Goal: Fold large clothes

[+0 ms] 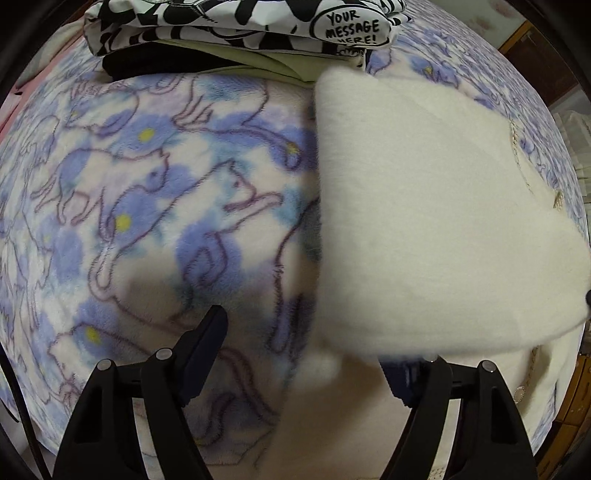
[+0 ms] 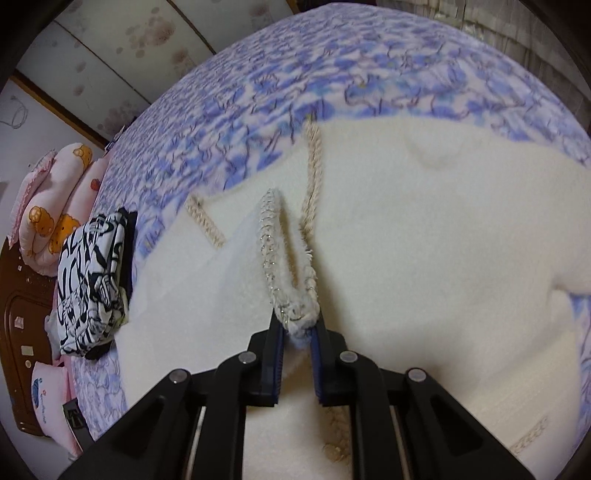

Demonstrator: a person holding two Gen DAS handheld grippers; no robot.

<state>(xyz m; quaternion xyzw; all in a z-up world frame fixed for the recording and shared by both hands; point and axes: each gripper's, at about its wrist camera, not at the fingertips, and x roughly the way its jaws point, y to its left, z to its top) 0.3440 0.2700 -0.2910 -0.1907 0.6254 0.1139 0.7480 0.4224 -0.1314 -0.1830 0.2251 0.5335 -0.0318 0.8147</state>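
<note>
A fluffy cream garment [image 1: 424, 203] lies spread on the blue floral blanket [image 1: 147, 184]. In the left wrist view one fold of it bulges up at the right. My left gripper [image 1: 306, 343] points down at the garment's left edge with its jaws wide apart. Its left finger [image 1: 207, 332] hangs over the blanket, and the cream cloth covers the tip of its right finger. In the right wrist view my right gripper [image 2: 297, 325] is shut on the garment's braided, sequinned trim [image 2: 280, 258]. That edge is lifted off the rest of the cream garment [image 2: 424, 240].
A stack of folded clothes topped by a black-and-white print [image 1: 240, 22] sits on the blanket beyond the garment; the stack [image 2: 92, 277] lies at the left in the right wrist view. Pink bear-print pillows [image 2: 55, 192] and a dark wooden headboard [image 2: 22, 332] lie further left.
</note>
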